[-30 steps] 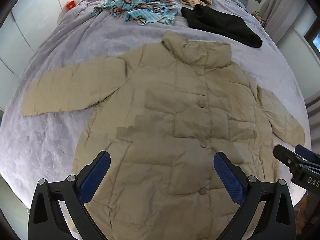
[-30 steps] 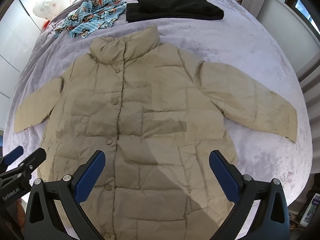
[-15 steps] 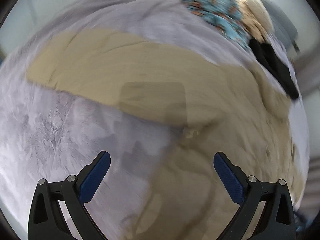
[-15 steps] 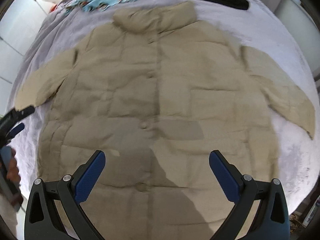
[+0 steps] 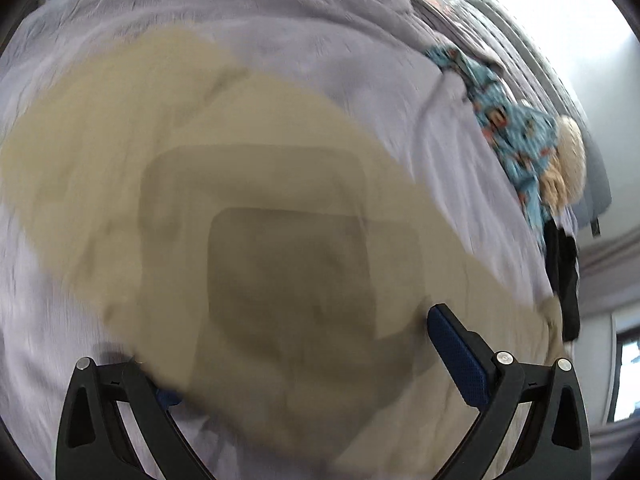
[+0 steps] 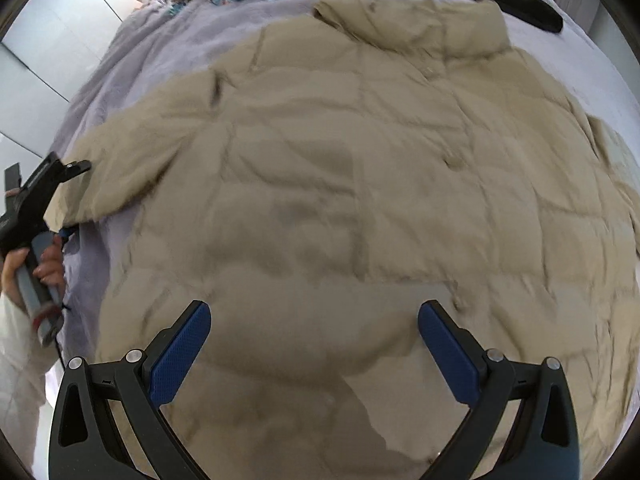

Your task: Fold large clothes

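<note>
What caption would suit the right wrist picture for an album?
Open right tongs hover over a beige coat spread flat on a bed, left tongs at its sleeve end.

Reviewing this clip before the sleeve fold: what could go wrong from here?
1. The left gripper sits open at the sleeve cuff with one finger hidden under the fabric; it may pinch the purple blanket too.
2. The left wrist view is motion-blurred, so the grasp point on the beige jacket is uncertain.
3. The right gripper hovers open, pinning nothing; the body may drag.
</note>
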{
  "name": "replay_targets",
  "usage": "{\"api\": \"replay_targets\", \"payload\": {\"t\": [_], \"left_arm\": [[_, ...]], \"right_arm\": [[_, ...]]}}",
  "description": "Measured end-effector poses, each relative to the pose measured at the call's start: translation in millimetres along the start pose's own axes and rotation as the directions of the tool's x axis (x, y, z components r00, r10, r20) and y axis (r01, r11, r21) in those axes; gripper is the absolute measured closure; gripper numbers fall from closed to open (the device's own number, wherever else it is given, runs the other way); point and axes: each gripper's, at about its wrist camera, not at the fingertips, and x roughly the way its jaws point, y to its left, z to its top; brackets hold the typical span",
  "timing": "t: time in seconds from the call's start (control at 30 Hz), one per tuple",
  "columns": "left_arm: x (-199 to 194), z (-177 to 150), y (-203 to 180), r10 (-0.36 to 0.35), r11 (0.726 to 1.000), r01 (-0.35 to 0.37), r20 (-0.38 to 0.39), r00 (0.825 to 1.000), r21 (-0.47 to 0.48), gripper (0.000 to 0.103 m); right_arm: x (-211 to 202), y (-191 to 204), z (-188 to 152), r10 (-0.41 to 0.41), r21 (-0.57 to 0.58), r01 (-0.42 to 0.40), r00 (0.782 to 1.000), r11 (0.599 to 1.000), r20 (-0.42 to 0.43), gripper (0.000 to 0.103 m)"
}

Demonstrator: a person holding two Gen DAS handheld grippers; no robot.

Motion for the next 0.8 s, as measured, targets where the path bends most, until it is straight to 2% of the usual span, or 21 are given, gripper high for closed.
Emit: {"api": "replay_targets", "payload": {"t": [0.03, 0.07, 0.1, 0.13, 0.2, 0.23, 0.27, 0.3, 0.33, 0.4, 0.43, 0.53, 0.6, 0.7, 0.77, 0.8], "left_arm": [[2.4, 8.0, -0.3, 0.012, 1.000, -0.012, 0.016, 1.000, -0.013, 0.012], [6.0, 16.4, -0.3, 0.018, 0.999, -0.018, 0.022, 1.000, -0.026, 0.038], [9.5, 23.7, -1.4, 0.007, 1.000, -0.007, 0.013, 1.000, -0.029, 0.053], [10.6, 30.4, -1.8, -0.017, 0.999, 0.017, 0.002, 1.000, -0.028, 0.074], [1.2, 35.3, -8.6, -0.015, 1.000, 0.015, 0.011, 1.000, 0.004, 0.085], [-8.1, 36.1, -15.4, -0.018, 0.998, 0.016, 0.028, 0.999, 0.053, 0.091], [-19.0, 35.7, -23.2, -0.016, 0.994, 0.010, 0.049, 0.999, 0.105, 0.091], [-28.1, 35.2, -30.4, -0.015, 0.990, 0.006, 0.068, 0.998, 0.143, 0.091], [-39.3, 34.1, -38.2, -0.023, 0.982, 0.007, 0.087, 0.996, 0.186, 0.091], [-60.8, 30.6, -51.7, -0.052, 0.966, 0.021, 0.114, 0.992, 0.257, 0.091], [-72.1, 28.3, -60.7, -0.072, 0.954, 0.031, 0.126, 0.989, 0.298, 0.091], [-94.8, 22.2, -94.1, -0.136, 0.914, 0.068, 0.143, 0.980, 0.401, 0.091], [-105.9, 12.8, -115.9, -0.174, 0.887, 0.093, 0.139, 0.975, 0.453, 0.091], [-113.3, -4.1, -153.5, -0.233, 0.842, 0.149, 0.099, 0.967, 0.519, 0.091], [-114.1, -24.1, -183.3, -0.266, 0.802, 0.187, 0.059, 0.962, 0.567, 0.091], [-115.5, -34.5, -197.0, -0.275, 0.785, 0.192, 0.052, 0.960, 0.589, 0.091]], "right_arm": [[-0.2, 3.3, 6.1, 0.009, -0.004, -0.009, 1.000, 1.000, 0.019, 0.000], [-0.3, 6.0, 11.7, 0.018, -0.009, -0.018, 0.999, 1.000, 0.032, 0.000], [1.3, 10.4, 16.8, 0.027, -0.015, -0.026, 0.999, 1.000, 0.045, 0.000], [1.2, 14.7, 24.3, 0.041, -0.022, -0.040, 0.997, 0.999, 0.061, 0.000], [1.8, 21.1, 37.4, 0.068, -0.022, -0.067, 0.994, 0.998, 0.085, 0.000], [2.8, 22.7, 44.6, 0.080, -0.007, -0.080, 0.992, 0.997, 0.097, 0.000], [4.4, 24.2, 50.4, 0.099, 0.010, -0.101, 0.989, 0.995, 0.106, 0.002], [5.9, 25.2, 57.1, 0.135, 0.031, -0.140, 0.984, 0.990, 0.119, 0.017], [10.8, 26.6, 65.0, 0.163, 0.055, -0.171, 0.979, 0.984, 0.123, 0.049], [28.1, 34.1, 80.5, 0.204, 0.095, -0.214, 0.974, 0.972, 0.103, 0.083], [37.1, 37.5, 86.3, 0.242, 0.117, -0.253, 0.965, 0.960, 0.101, 0.088], [56.9, 50.3, 96.1, 0.348, 0.151, -0.361, 0.932, 0.920, 0.104, 0.090], [76.9, 63.8, 100.2, 0.406, 0.162, -0.412, 0.911, 0.897, 0.071, 0.090], [111.2, 77.0, 96.2, 0.449, 0.189, -0.440, 0.894, 0.878, -0.004, 0.090], [123.5, 78.8, 90.8, 0.440, 0.183, -0.431, 0.898, 0.884, -0.012, 0.091], [124.2, 77.6, 90.1, 0.454, 0.184, -0.443, 0.891, 0.877, -0.017, 0.091]]}}
